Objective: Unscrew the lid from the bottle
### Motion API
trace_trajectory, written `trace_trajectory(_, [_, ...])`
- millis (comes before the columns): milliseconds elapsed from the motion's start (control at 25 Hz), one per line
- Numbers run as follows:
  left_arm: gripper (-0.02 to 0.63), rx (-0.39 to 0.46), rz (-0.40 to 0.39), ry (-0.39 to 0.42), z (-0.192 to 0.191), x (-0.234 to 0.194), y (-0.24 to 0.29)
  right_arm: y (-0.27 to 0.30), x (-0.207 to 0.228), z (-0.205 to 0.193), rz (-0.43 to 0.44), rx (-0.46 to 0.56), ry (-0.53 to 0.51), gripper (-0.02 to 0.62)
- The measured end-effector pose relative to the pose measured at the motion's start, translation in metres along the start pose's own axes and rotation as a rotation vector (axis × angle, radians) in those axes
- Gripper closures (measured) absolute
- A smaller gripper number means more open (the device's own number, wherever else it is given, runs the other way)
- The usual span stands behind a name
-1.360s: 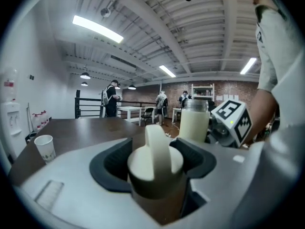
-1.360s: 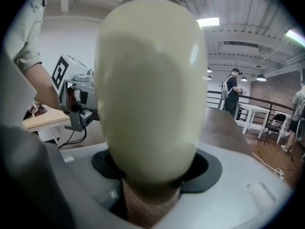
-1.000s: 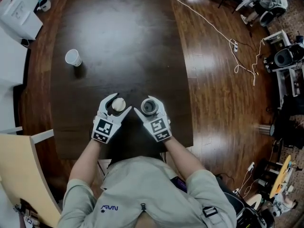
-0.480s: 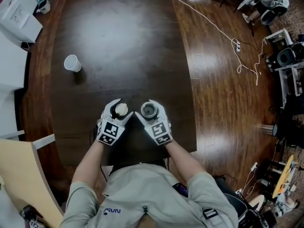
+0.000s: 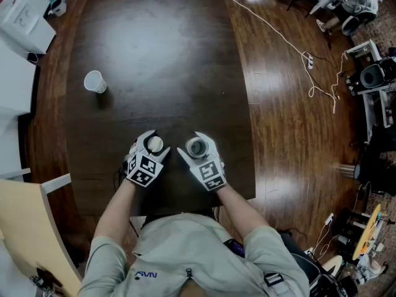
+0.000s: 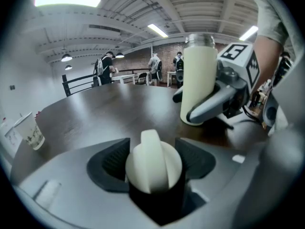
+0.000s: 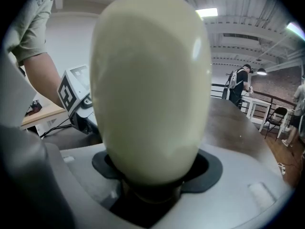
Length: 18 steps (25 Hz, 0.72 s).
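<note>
In the head view my left gripper [image 5: 152, 142] is shut on the cream lid [image 5: 154, 144], low over the dark table [image 5: 154, 48] near its front edge. The left gripper view shows the lid [image 6: 153, 163], a round cap with a raised grip ridge, between the black pads; the jaws have just closed slightly on it. Right beside it, my right gripper [image 5: 197, 143] is shut on the cream bottle [image 5: 197, 146], which stands upright with its mouth open. The bottle [image 7: 151, 80] fills the right gripper view and also shows upright in the left gripper view [image 6: 199, 80].
A white paper cup [image 5: 94, 81] stands at the table's left side, far from both grippers. A white cable [image 5: 278, 39] runs over the wooden floor to the right. A pale chair [image 5: 31, 228] sits at the lower left. People stand far back in the room.
My left gripper has come down toward the table with the lid and tipped further downward. The right gripper and the bottle have stayed put.
</note>
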<state>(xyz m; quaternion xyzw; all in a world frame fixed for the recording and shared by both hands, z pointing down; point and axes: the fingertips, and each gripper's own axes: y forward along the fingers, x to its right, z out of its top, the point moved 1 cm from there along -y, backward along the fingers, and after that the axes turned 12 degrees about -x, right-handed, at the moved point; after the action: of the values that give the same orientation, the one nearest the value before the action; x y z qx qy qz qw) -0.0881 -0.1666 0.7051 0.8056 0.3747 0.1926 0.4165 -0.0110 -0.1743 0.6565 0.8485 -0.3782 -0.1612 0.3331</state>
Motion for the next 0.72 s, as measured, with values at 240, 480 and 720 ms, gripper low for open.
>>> trace_trajectory(240, [0.291, -0.046, -0.042, -0.042, -0.002, -0.003, 0.002, 0.003, -0.001, -0.006, 0.035, -0.039, 0.006, 0.281])
trace_trajectory(480, [0.265, 0.037, -0.032, -0.111, 0.009, -0.007, -0.028, -0.005, 0.007, -0.011, 0.038, -0.059, 0.048, 0.245])
trace_trajectory(720, [0.265, 0.184, -0.002, -0.288, -0.001, -0.006, -0.077, -0.040, 0.017, -0.041, 0.002, -0.082, 0.120, 0.245])
